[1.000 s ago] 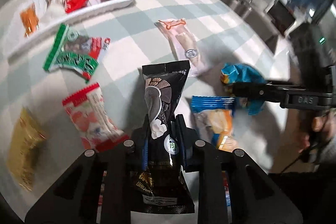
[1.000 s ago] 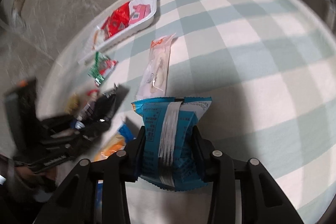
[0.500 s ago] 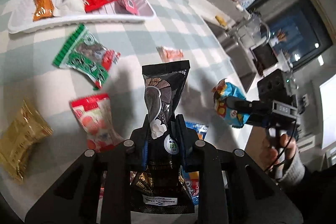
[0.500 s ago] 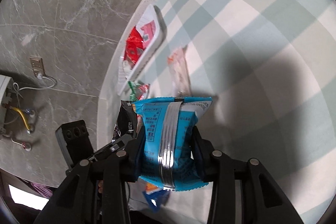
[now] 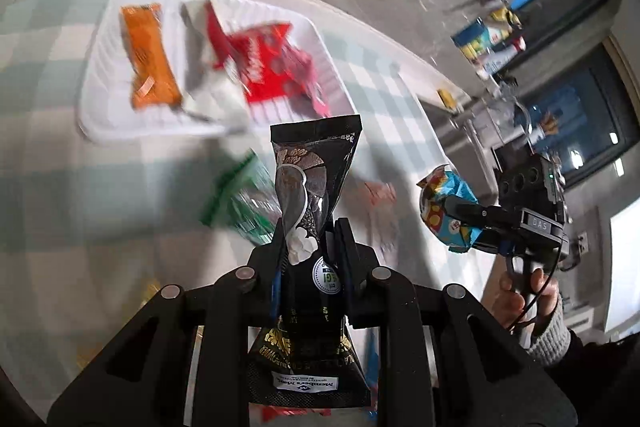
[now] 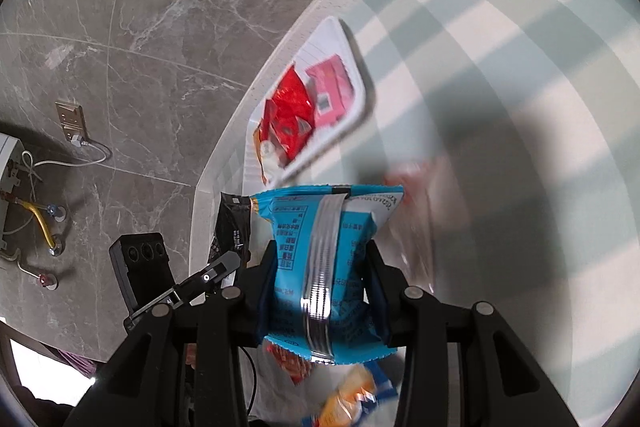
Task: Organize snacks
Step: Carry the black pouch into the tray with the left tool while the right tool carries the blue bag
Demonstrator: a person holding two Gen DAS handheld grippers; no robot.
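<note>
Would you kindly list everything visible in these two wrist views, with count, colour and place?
White ribbed plastic tray: one, white, far side of the table.
Checked tablecloth: one, pale green and white, covering the table.
Orange snack packet: one, orange, left in the tray.
Red snack packets: at least two, red and pinkish, right in the tray.
Green wrapped snack: one, green, blurred, on the cloth before the tray.
Black glossy snack pouch: one, black, in the left jaws.
Blue foil snack bag: one, blue with a silver seam, in the right jaws.
Left gripper: one, black, shut.
Right gripper: one, black, shut.
</note>
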